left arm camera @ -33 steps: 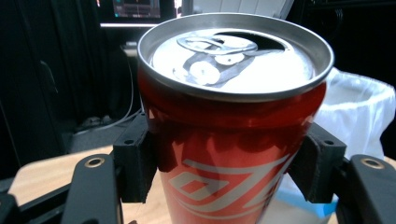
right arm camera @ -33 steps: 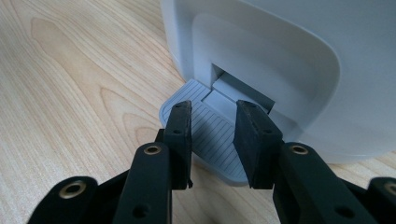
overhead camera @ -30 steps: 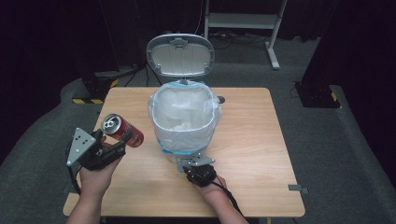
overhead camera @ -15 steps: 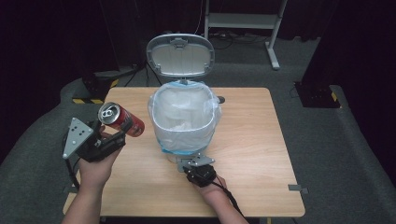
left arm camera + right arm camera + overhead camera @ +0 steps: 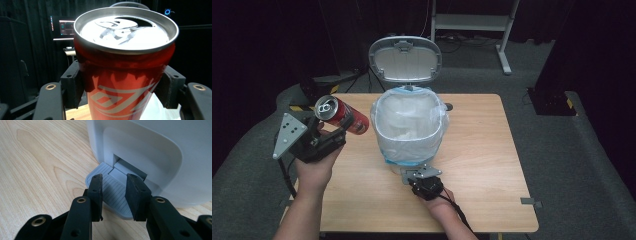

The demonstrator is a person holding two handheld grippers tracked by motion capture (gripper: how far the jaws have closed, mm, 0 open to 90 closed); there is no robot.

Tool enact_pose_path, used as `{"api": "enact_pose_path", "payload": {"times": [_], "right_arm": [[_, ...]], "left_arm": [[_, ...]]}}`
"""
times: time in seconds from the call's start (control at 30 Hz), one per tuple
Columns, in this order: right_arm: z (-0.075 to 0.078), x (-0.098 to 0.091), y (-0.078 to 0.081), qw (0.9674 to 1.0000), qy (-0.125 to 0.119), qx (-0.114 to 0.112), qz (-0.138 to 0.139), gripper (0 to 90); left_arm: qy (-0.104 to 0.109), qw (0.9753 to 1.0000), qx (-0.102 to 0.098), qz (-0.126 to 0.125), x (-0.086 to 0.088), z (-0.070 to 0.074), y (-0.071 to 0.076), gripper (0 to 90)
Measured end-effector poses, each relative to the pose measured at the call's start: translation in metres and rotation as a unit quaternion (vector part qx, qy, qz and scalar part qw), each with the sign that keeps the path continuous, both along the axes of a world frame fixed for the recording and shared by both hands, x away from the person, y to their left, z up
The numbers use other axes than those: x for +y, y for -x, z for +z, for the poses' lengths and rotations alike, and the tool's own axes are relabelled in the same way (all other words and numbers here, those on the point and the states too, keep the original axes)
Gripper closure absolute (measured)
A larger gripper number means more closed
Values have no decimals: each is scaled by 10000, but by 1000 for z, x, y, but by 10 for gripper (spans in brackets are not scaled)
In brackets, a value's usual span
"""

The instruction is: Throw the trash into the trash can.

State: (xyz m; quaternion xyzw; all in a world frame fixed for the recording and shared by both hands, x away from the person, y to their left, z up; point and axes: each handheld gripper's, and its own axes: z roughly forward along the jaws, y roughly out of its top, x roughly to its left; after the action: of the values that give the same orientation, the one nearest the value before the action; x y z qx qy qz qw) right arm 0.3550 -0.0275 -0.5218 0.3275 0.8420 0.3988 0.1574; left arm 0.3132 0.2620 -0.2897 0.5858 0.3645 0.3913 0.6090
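Clamped on a red drinks can, the left gripper holds it tilted above the left part of the wooden table, just left of the pedal bin. In the left gripper view both black pads press the can's sides; its silver top has the tab bent and the mouth open. White curved lettering runs across the red wall, too cropped to read, so no brand can be told.

Low at the bin's foot, the right gripper rests on the grey ribbed pedal, its jaws a little apart with nothing between them, their tips over the ribs.

A clear liner bag with a blue band lines the bin, and its grey lid stands open behind. Between can and bin mouth lies only the bag's puffed rim. Beyond the table a white metal frame stands on the dark floor; a lit monitor glows in the left gripper view.
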Motion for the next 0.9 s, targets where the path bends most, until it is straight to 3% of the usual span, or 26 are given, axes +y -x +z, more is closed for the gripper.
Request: {"api": "enact_pose_path", "payload": {"times": [0.33, 0.9], "right_arm": [[0, 0, 0, 10000, 2, 3, 4, 666], [0, 0, 0, 10000, -2, -8, 18, 659]], "left_arm": [[-71, 9998, -166, -68, -11, 19, -9, 339], [20, 9987, -75, -505, -50, 23, -37, 339]]}}
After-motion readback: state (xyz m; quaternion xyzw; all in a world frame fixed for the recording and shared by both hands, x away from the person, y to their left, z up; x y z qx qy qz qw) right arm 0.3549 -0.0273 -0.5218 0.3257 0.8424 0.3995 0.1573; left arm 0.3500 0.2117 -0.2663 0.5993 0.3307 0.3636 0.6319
